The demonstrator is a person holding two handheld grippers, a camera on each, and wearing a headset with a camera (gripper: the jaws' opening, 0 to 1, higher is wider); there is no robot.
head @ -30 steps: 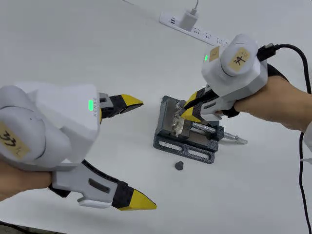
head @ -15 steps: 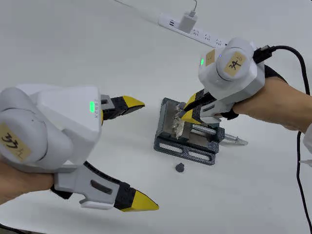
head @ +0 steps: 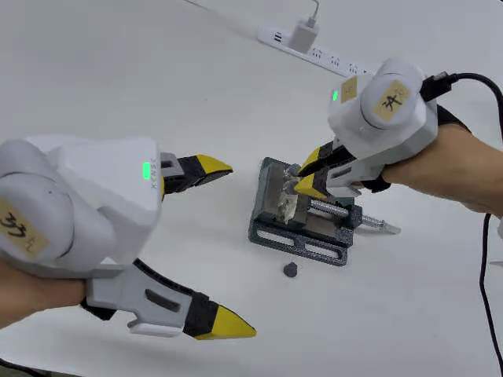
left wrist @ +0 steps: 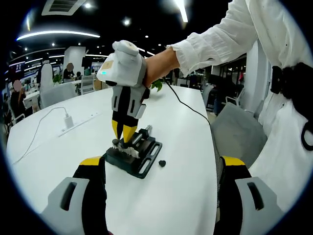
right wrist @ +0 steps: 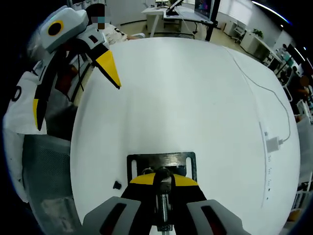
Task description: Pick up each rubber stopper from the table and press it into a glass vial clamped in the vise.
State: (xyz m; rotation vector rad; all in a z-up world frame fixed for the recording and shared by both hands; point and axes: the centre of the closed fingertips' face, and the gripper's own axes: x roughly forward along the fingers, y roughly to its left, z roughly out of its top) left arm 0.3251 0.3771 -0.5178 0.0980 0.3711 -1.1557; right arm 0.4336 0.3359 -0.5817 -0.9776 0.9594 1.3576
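Observation:
A dark metal vise [head: 314, 232] stands on the white table with a glass vial [head: 285, 206] clamped in it. My right gripper [head: 299, 175] points down at the vial's top, shut on a grey rubber stopper [head: 293, 166]. In the right gripper view the stopper [right wrist: 163, 173] sits between the yellow tips [right wrist: 163, 180], right over the vise [right wrist: 161, 159]. A second rubber stopper [head: 290, 269] lies loose on the table in front of the vise. My left gripper [head: 222, 245] hovers open to the left of the vise, holding nothing. The left gripper view has the right gripper [left wrist: 124, 132] above the vise [left wrist: 142, 159].
A white power strip [head: 318, 49] with a plugged-in charger and cable lies at the far side of the table. A black cable runs from the right gripper past the table's right edge. Office chairs and desks stand around the table.
The right gripper's body rocked slightly left, then back right, while its tips stayed at the vial's top. The left gripper and the loose stopper have not moved.

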